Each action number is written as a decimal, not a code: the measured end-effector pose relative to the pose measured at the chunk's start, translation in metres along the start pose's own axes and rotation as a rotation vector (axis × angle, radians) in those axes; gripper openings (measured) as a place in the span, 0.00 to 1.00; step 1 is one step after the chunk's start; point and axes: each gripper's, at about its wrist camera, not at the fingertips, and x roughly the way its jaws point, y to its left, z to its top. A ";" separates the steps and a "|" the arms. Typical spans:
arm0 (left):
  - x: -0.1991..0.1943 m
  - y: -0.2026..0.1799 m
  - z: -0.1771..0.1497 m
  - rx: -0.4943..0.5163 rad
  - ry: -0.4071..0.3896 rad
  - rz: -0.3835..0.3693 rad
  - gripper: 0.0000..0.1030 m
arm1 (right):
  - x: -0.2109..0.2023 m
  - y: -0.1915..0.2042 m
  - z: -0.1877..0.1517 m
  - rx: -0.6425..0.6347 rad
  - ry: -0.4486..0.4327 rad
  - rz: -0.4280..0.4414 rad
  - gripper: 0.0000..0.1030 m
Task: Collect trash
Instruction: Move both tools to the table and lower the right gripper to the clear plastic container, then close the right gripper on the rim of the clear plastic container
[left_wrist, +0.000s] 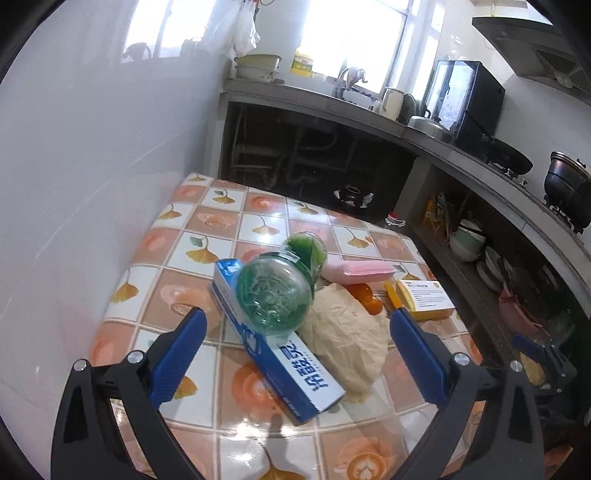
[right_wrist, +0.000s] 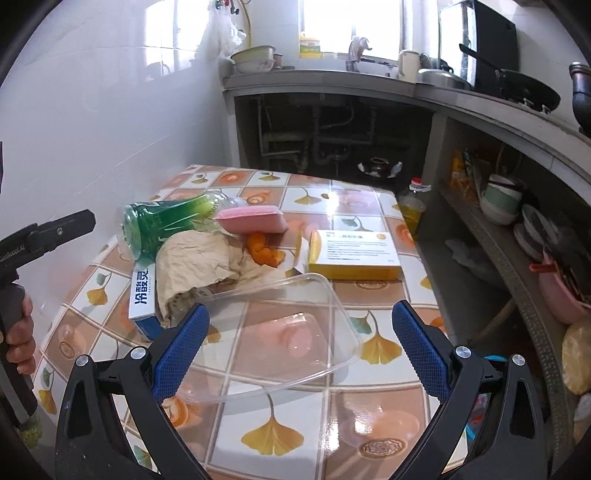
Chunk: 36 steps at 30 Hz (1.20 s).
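A green plastic bottle (left_wrist: 280, 288) (right_wrist: 166, 221) lies on its side across a blue and white box (left_wrist: 280, 354) (right_wrist: 142, 295) on the tiled table. Beside them sit crumpled beige paper (left_wrist: 347, 339) (right_wrist: 195, 266), orange peel (left_wrist: 365, 295) (right_wrist: 264, 249), a pink sponge (left_wrist: 354, 271) (right_wrist: 251, 219) and a yellow box (left_wrist: 424, 299) (right_wrist: 354, 254). A clear plastic container (right_wrist: 280, 332) rests between the right gripper's fingers. My left gripper (left_wrist: 295, 325) is open, its fingers either side of the bottle and box. My right gripper (right_wrist: 299, 328) is open above the container.
The table (left_wrist: 184, 258) (right_wrist: 369, 406) stands against a white wall on the left. A concrete counter (left_wrist: 406, 129) with shelves of bowls (right_wrist: 498, 203) runs along the right. An oil bottle (right_wrist: 412, 206) stands past the table's far right corner. A hand holds the left gripper's handle (right_wrist: 18, 332).
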 end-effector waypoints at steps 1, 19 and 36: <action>0.001 0.000 -0.001 -0.003 0.005 -0.006 0.94 | 0.000 0.000 0.000 0.003 -0.002 0.000 0.92; 0.019 -0.001 -0.041 -0.028 0.121 0.006 0.83 | 0.032 -0.036 -0.019 0.239 0.214 0.069 0.92; 0.007 0.009 -0.051 -0.065 0.112 -0.063 0.61 | 0.083 -0.046 -0.046 0.438 0.410 0.199 0.32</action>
